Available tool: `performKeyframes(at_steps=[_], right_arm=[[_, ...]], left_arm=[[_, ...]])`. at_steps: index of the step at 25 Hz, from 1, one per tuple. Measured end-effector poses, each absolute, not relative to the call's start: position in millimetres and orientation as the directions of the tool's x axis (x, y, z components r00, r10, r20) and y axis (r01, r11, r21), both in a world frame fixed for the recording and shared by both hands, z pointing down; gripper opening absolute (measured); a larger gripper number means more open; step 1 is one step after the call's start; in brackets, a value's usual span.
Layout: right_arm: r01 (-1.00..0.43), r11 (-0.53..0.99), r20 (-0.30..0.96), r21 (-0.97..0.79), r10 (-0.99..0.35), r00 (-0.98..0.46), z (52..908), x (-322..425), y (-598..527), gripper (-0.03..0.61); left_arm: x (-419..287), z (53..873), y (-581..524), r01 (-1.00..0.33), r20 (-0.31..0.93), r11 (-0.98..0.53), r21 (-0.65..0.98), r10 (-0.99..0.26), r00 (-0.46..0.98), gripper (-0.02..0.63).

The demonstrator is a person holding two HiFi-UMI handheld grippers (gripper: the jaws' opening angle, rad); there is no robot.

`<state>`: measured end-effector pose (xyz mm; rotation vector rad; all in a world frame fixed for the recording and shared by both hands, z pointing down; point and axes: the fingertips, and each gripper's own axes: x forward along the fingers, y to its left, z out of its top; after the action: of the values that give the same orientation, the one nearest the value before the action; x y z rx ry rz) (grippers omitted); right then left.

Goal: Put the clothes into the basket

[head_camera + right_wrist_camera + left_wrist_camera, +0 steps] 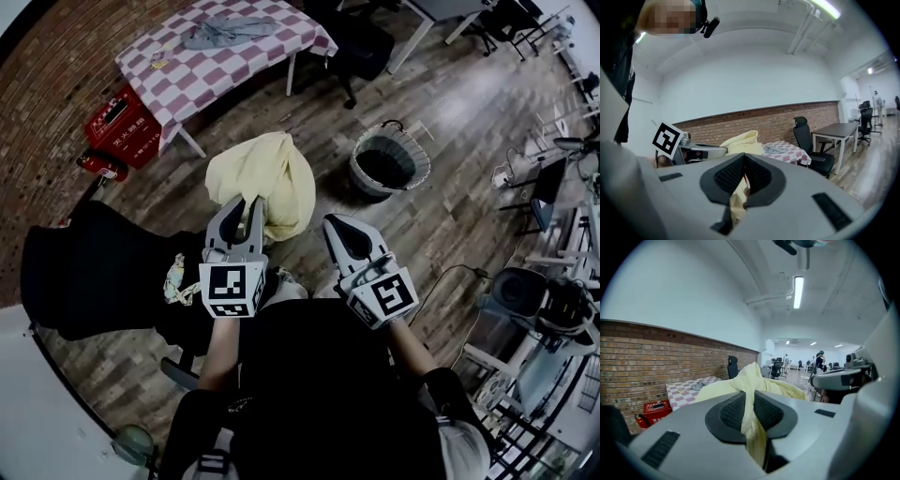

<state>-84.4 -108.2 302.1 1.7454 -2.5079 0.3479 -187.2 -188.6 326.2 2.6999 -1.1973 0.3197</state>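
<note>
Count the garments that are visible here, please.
2. A yellow garment hangs from the left tool; a grey garment lies on the checkered table. Others may be hidden.

A brick wall (647, 357) runs well ahead of the jaws, with plain white wall above it. Near it, beyond the jaws, stands a bench (225, 56) under a checked cover, and a red crate (124, 120) sits on the floor just beside it. The floor (450, 216) is dark wood planking. Off to the right of the jaws are a black office chair (806, 138) and a dark-topped desk (836, 127). High above the jaws, a tube light (798, 290) glows on the white ceiling.
</note>
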Motion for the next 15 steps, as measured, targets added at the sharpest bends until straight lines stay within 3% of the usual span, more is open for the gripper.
performKeyframes(at_steps=[15], right_arm=[[-0.987, 0.093, 0.165, -0.129, -0.98, -0.114, 293.9, 5.2, -66.0, 0.009]], left_arm=[[-76.1, 301.6, -156.7, -0.54, 0.219, -0.837, 0.082, -0.514, 0.829, 0.058]])
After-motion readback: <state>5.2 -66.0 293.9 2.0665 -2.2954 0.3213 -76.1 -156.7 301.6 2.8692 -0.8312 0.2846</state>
